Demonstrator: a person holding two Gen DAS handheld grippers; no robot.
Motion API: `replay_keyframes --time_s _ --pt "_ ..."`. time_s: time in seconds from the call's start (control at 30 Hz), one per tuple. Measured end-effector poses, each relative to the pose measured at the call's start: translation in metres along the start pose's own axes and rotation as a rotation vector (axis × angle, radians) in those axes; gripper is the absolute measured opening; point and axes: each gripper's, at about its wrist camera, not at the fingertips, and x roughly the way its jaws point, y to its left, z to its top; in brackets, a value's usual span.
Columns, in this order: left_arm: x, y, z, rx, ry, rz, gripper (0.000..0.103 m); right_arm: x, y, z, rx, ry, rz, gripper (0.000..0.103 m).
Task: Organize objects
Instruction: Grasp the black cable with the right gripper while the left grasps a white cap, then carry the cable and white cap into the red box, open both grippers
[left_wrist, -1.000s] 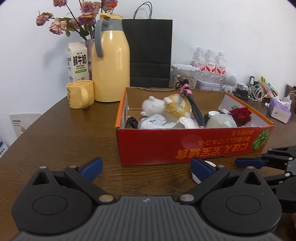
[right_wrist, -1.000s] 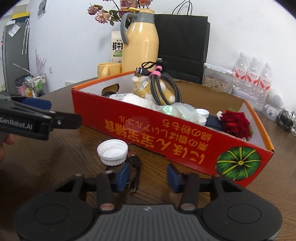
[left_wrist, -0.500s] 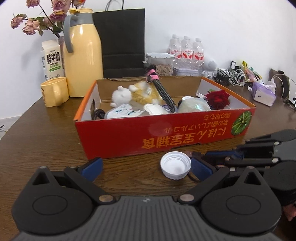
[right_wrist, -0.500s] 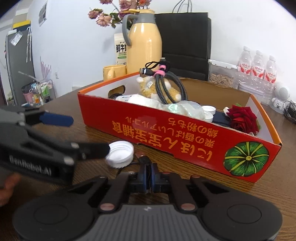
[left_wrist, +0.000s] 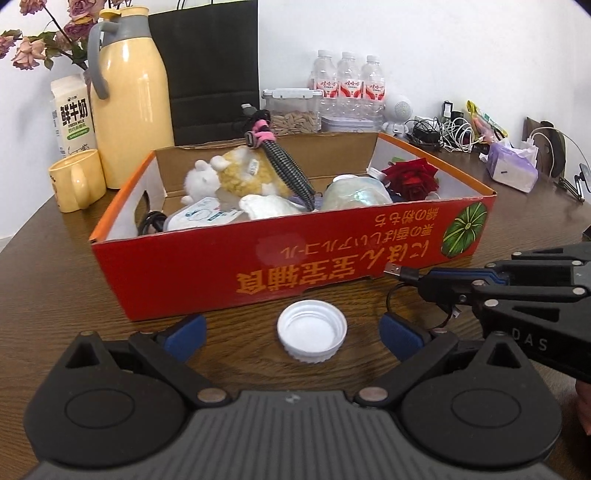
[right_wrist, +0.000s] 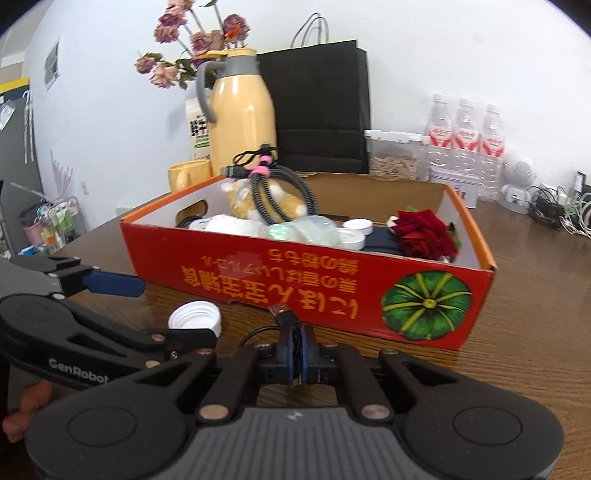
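Jaws: left gripper (left_wrist: 291, 328) open around cap (left_wrist: 312, 329) | right gripper (right_wrist: 295, 341) clamps cable (right_wrist: 284, 314)

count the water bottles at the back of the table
3, standing side by side against the wall behind the red box: left, middle, right. More may be hidden behind them.
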Motion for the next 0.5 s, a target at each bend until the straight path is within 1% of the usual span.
replay_keyframes --time_s 0.03,0.1,0.13,0.17,0.23,0.3,0.33,0.37,0.5 --pt "0.0010 -0.0020 0.0002 0.002 0.000 0.005 0.095 -0.0011 -0.0021 -0.0004 0.005 -0.003 -0.001 0.004" --pt "0.0040 -0.0065 0.0006 0.013 0.007 0.006 0.083 -0.0020 -0.0051 -0.0010 0.014 -0.005 -0.005 0.004" --pt "0.0057 -0.0083 0.0007 0.014 0.011 0.004 0.079 -0.0024 -0.0062 -0.0014 0.018 -0.006 -0.007 0.004" --pt "0.0072 -0.0096 0.0009 0.014 0.016 0.001 0.073 -0.0027 -0.0070 -0.0016 0.020 -0.008 -0.008 0.004" --pt "0.0093 -0.0111 0.0007 0.009 0.021 0.001 0.066 -0.0032 -0.0071 -0.0020 0.020 -0.011 -0.009 0.004" --pt "0.0106 -0.0107 0.0005 0.001 0.027 -0.003 0.046 -0.0034 -0.0066 -0.0023 0.018 -0.014 -0.008 0.004" --pt "0.0103 -0.0105 0.0002 -0.003 0.022 0.000 0.043 -0.0037 -0.0065 -0.0024 0.017 -0.015 -0.007 0.004" --pt "0.0097 -0.0098 0.0002 -0.008 0.020 0.001 0.042 -0.0040 -0.0062 -0.0024 0.017 -0.017 -0.006 0.004" --pt "0.0066 -0.0091 -0.0003 -0.013 0.005 -0.001 0.042 -0.0063 -0.0044 -0.0029 0.008 -0.029 0.002 0.004"
